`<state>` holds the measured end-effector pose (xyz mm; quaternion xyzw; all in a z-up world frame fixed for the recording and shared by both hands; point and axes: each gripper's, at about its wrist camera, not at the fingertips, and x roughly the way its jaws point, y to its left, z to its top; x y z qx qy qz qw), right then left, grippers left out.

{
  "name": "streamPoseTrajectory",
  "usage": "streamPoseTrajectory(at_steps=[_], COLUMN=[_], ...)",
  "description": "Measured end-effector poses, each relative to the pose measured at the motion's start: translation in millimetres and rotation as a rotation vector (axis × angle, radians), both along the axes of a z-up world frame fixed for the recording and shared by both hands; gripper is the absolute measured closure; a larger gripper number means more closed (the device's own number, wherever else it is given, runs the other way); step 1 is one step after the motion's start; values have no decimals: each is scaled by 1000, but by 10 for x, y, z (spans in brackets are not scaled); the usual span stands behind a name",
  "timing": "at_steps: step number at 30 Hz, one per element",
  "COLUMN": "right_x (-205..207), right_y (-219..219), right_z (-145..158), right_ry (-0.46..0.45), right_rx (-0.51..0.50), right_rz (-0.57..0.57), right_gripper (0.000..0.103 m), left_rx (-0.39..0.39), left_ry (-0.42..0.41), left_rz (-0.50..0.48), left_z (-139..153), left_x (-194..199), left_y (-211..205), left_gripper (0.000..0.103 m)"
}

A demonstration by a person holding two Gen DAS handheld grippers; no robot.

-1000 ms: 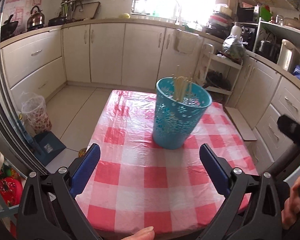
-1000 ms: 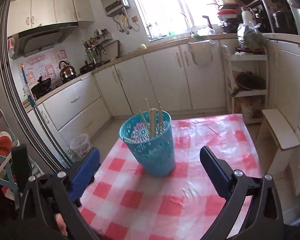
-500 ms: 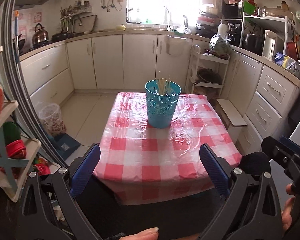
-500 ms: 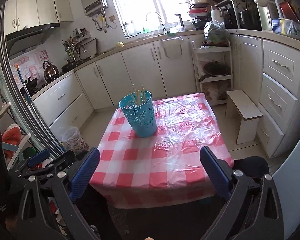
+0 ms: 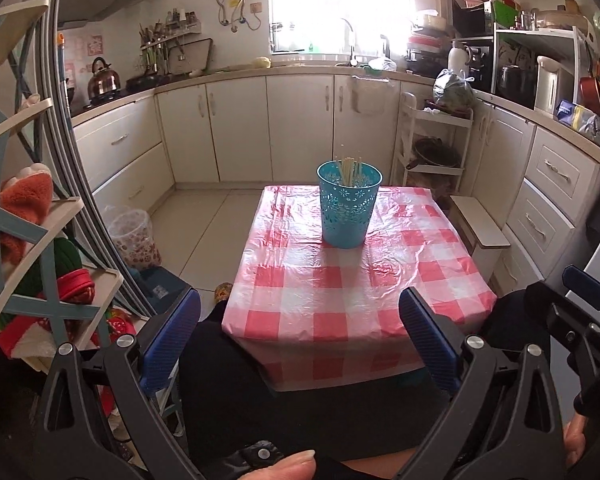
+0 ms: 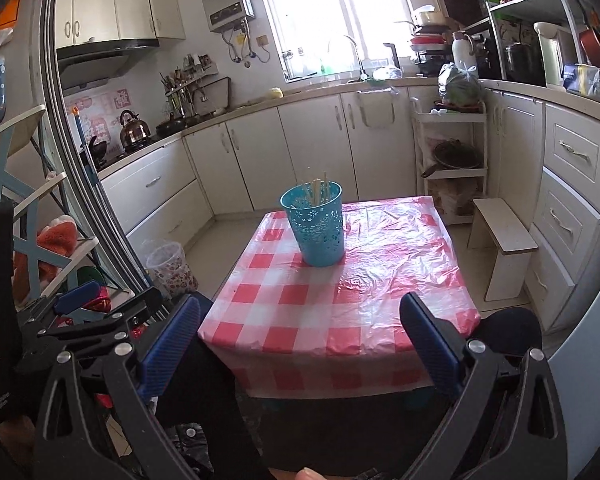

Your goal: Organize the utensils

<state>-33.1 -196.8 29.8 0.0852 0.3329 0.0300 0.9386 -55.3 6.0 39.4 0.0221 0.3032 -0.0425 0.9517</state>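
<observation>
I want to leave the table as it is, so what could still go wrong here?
The blue basket is tall and narrow, so a bump to the table might tip it. The chopsticks stand loose and poke above its rim; they could spill out if it falls. The plastic tablecloth looks wrinkled and slick, so the basket may slide if the cloth is tugged. Both grippers are open, clear of the table's near edge.

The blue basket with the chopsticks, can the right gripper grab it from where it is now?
Probably not yet. The right gripper is open but held back off the table's near edge, with the blue basket far across it; nothing blocks the way.
</observation>
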Motion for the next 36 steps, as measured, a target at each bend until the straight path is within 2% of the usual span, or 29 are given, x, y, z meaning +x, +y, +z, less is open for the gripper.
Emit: streamPoseTrajectory(at_steps=[36], right_x=[-100], right_y=[42], right_z=[68], right_ry=[-11], right_rx=[-7], right_rz=[23], right_gripper=[7], left_rx=[29], left_ry=[-19], left_rz=[11], left_z=[48], left_x=[-86], left_y=[-5], left_gripper=[8])
